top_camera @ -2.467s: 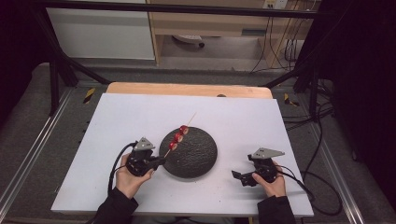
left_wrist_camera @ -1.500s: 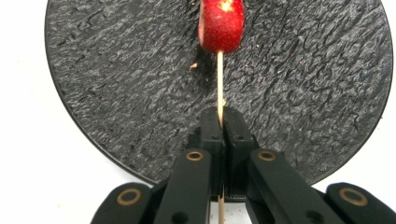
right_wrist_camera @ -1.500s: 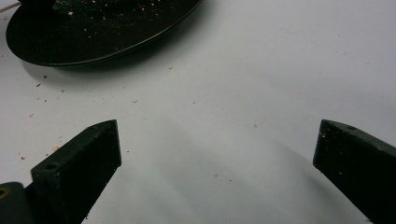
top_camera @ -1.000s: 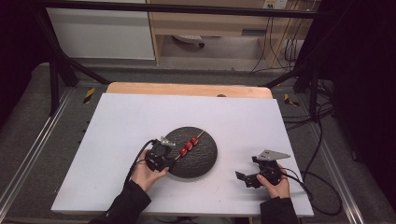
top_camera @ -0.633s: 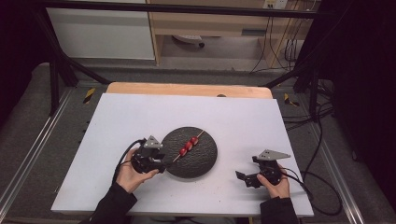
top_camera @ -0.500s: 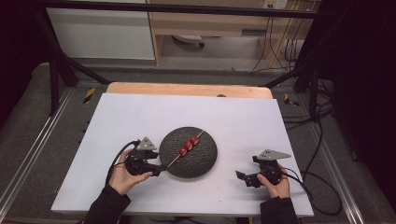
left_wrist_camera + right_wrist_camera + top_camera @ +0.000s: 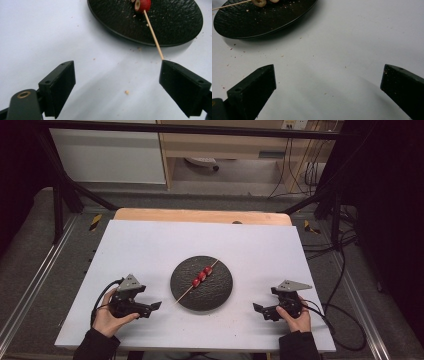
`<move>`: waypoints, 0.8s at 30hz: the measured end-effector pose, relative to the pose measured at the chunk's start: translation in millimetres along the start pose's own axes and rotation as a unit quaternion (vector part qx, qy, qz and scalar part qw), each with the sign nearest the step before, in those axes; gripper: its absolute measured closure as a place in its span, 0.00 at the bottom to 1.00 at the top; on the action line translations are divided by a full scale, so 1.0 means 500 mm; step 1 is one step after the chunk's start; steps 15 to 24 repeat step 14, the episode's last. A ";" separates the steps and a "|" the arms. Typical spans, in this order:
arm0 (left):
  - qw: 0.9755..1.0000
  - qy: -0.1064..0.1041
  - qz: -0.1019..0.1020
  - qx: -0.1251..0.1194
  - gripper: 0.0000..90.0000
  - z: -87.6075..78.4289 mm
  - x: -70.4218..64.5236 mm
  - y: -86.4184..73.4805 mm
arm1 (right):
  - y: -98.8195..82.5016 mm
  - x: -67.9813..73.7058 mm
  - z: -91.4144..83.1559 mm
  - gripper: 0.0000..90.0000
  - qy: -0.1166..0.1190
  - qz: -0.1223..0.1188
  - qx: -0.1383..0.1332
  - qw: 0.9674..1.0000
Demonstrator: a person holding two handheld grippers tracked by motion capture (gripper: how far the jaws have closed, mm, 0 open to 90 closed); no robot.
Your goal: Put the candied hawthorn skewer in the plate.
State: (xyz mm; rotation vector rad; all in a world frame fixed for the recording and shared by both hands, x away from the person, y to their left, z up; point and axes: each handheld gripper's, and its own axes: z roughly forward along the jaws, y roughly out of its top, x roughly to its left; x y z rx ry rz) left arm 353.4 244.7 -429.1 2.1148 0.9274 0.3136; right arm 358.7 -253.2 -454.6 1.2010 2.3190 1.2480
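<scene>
With the skewer (image 7: 202, 276) lying across the dark plate (image 7: 220, 295) in the middle of the tabletop (image 7: 150, 245), the left hand-held gripper (image 7: 154, 306), jaws just opened wide and empty, should draw back slowly, because the stick's tip stays just beside one jaw, while the right hand-held gripper (image 7: 257, 308) rests open.

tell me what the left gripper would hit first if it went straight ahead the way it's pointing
Probably the bare end of the skewer, which juts off the black plate just ahead of the open left gripper; depth is hard to judge, so it might slide underneath.
</scene>
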 end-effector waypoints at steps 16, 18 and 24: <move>1.000 -0.003 -0.010 -0.018 0.14 -0.010 0.020 -0.054 | -0.002 0.001 0.000 0.01 -0.001 0.003 0.006 1.000; 1.000 -0.003 -0.010 -0.018 0.14 -0.010 0.020 -0.054 | -0.002 0.001 0.000 0.01 -0.001 0.003 0.006 1.000; 1.000 -0.003 -0.010 -0.018 0.14 -0.010 0.020 -0.054 | -0.002 0.001 0.000 0.01 -0.001 0.003 0.006 1.000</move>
